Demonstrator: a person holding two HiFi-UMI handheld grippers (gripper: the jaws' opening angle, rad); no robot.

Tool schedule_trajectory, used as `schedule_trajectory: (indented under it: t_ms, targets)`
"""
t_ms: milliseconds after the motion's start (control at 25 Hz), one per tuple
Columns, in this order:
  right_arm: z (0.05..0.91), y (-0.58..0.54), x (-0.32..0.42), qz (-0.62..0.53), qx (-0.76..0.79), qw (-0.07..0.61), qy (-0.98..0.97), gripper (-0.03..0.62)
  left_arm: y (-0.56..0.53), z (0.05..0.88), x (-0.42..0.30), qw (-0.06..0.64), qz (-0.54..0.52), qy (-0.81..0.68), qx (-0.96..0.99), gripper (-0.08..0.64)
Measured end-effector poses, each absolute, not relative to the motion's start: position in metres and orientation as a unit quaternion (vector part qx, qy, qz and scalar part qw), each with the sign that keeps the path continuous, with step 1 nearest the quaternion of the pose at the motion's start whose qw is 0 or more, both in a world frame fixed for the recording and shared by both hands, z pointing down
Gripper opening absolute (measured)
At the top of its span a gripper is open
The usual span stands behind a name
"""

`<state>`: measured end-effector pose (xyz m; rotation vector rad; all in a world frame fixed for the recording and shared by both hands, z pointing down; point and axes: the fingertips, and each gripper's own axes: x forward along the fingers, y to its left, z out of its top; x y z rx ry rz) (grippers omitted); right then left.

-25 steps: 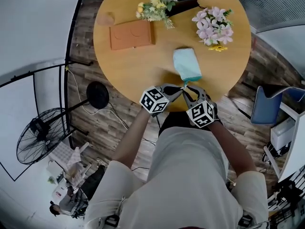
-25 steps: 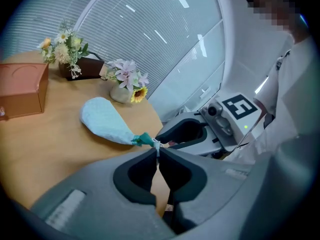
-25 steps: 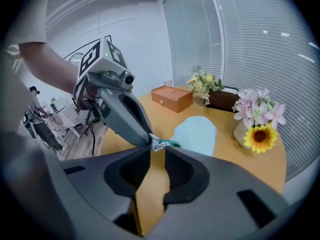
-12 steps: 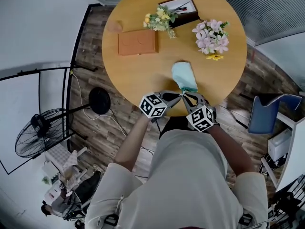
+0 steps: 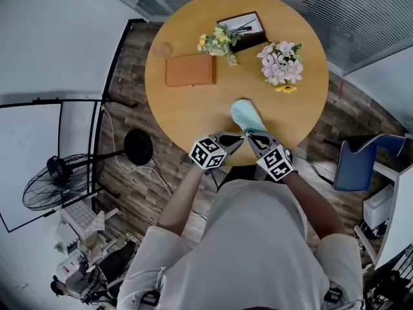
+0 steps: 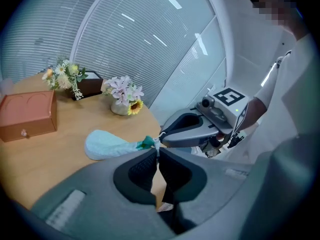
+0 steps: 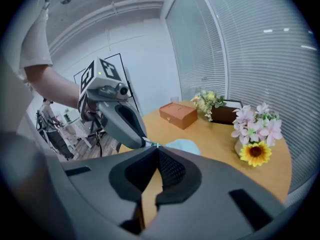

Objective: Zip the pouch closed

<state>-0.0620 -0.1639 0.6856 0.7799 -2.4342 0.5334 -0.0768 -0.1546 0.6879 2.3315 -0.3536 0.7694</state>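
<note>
Mint-green soft fabric pouch (image 5: 246, 115), pinched by its tip at the near rim of the round wooden table (image 5: 187, 108).
Its long axis runs from the rim toward the table's middle: the rounded end lies away and the narrow dark-green end points at the person. The left gripper (image 5: 241, 136) and right gripper (image 5: 251, 137) meet at that green end, tips almost touching, and both pairs of jaws are closed together on it. Farther back sit a rectangular terracotta box (image 5: 190, 70) and a pink flower bunch (image 5: 279, 63). The left gripper view shows the pouch tapering to its green tip. The right gripper view hides most of it behind the jaws. Only the head view takes in the black floor fan (image 5: 55, 183) on the floor.
</note>
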Motion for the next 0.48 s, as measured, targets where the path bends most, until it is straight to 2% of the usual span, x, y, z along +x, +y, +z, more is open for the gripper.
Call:
schedule_trajectory:
  t_ms: [160,480]
  targets:
    - [0.679,-0.161,-0.06,0.239,0.274,0.234,-0.902,0.002,-0.15,0.679,-0.076,0.315,0.302,-0.156,0.886,0.026]
    - [0.68,-0.16,-0.047,0.286,0.254,0.221,-0.897,0.0,-0.147,0.674,-0.076,0.3,0.321,-0.193,0.878,0.023]
